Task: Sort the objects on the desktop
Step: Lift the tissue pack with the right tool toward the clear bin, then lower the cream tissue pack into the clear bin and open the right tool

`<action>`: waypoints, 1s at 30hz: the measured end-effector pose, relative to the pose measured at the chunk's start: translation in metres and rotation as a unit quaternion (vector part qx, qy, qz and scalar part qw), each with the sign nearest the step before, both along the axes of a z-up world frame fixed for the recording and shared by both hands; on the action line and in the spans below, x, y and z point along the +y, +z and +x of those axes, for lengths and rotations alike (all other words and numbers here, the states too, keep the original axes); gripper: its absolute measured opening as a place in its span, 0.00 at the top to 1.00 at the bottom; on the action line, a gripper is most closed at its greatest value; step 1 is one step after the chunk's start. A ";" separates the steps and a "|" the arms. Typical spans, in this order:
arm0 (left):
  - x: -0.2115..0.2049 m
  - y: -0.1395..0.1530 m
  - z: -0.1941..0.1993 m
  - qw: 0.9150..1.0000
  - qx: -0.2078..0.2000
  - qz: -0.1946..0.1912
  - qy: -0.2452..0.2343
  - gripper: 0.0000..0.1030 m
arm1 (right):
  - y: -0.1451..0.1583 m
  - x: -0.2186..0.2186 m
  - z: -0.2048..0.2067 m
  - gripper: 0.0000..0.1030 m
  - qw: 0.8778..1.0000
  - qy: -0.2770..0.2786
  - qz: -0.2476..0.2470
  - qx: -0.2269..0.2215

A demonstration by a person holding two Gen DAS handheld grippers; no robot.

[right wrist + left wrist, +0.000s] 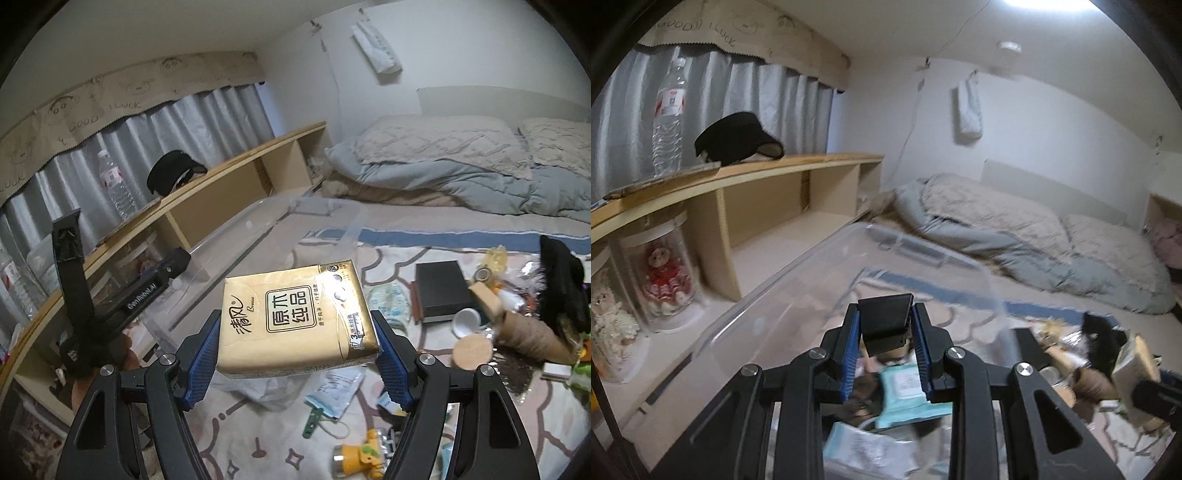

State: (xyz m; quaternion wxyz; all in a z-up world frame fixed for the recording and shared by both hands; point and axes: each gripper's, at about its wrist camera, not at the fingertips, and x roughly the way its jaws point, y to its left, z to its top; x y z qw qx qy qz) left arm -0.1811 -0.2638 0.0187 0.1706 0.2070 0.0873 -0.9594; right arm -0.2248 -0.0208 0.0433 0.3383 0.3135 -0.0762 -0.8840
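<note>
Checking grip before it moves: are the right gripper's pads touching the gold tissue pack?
Touching. The right wrist view shows both blue pads pressed against the sides of the gold tissue pack, lifting it.

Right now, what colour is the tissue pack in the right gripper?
Gold, with dark printed characters: the rectangular tissue pack, best seen in the right wrist view.

Your left gripper [885,345] over the bin [798,280], clamp [886,325] between its fingers, your right gripper [297,354] holding the tissue pack [295,328] above the rug [236,435] (clutter along its right edge), shelf [207,184] left of the bin, bedding [461,170] behind.
</note>
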 end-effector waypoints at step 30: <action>-0.059 -0.023 0.004 0.995 -0.058 -0.016 0.074 0.73 | -0.023 -0.057 -0.004 0.26 0.999 0.037 0.029 -0.027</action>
